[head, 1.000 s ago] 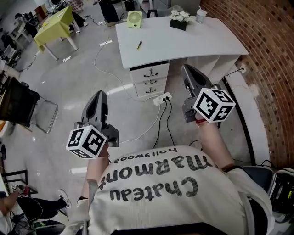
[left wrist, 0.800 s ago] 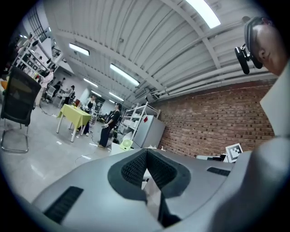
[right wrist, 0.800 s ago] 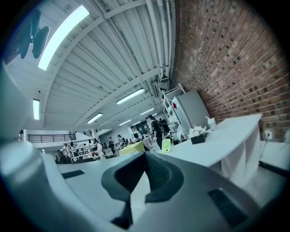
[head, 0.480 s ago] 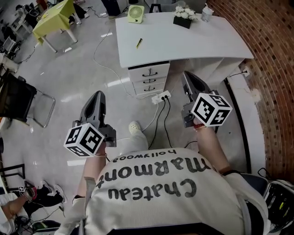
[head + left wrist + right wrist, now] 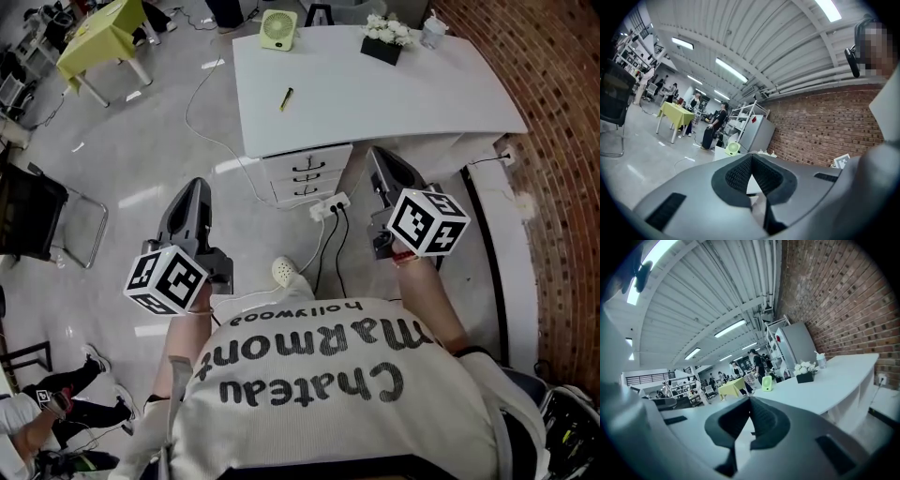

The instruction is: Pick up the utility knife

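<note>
The utility knife, small, yellow and black, lies on the left part of the white desk far ahead in the head view. Both grippers are held in the air over the floor, well short of the desk. My left gripper points forward at the lower left, its jaws shut with nothing between them. My right gripper reaches near the desk's front edge beside the drawers, also shut and empty. I cannot make out the knife in either gripper view.
On the desk's far edge stand a green fan, a box of white flowers and a cup. A drawer unit sits under the desk, with a power strip and cables on the floor. A brick wall runs along the right; a chair stands left.
The person has stepped toward the desk, and a shoe now shows below. Both grippers moved forward with the body, staying shut. The desk sits slightly nearer in the head view.
</note>
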`<state>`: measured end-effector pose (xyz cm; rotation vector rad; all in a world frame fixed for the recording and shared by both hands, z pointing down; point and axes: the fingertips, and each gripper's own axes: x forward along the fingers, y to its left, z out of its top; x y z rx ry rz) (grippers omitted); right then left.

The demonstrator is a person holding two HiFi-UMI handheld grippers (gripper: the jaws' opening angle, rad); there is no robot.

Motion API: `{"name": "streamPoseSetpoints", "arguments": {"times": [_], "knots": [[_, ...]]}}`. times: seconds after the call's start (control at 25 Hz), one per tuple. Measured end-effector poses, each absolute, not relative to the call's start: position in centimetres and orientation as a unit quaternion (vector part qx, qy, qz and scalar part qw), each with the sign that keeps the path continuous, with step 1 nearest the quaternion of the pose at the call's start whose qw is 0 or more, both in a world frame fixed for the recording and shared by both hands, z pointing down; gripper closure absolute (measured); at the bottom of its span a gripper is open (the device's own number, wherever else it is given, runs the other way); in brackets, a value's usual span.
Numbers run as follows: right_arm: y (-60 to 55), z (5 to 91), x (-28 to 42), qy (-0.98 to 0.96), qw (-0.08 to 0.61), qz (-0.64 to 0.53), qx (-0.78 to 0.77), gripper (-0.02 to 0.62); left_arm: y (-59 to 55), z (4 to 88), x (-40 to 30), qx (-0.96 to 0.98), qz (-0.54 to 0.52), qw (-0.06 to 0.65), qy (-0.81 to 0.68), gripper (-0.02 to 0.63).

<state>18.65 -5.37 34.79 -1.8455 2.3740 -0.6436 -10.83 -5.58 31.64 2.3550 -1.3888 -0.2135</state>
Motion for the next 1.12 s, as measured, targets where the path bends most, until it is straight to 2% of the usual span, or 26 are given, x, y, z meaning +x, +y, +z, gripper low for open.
{"name": "streamPoseSetpoints", "arguments": {"times": [0.48, 0.68, 0.84, 1.12], "knots": [[-19.5, 34.5, 17.9, 0.775, 0.047, -0.209, -0.594, 0.592, -19.5, 29.7, -10.5, 0.850, -0.090, 0.184, -0.485, 0.606], [-23.2, 38.7, 17.2, 0.770, 0.037, -0.248, -0.586, 0.592, -22.8, 31.4, -11.2, 0.843, -0.095, 0.196, -0.493, 0.606], [-24.9, 42.3, 15.7, 0.772, 0.004, -0.285, -0.569, 0.592, -24.1, 33.2, -12.1, 0.829, -0.093, 0.213, -0.509, 0.606], [-28.8, 48.0, 13.3, 0.765, -0.018, -0.347, -0.542, 0.592, -23.8, 35.1, -17.0, 0.778, -0.099, 0.237, -0.574, 0.606]]}}
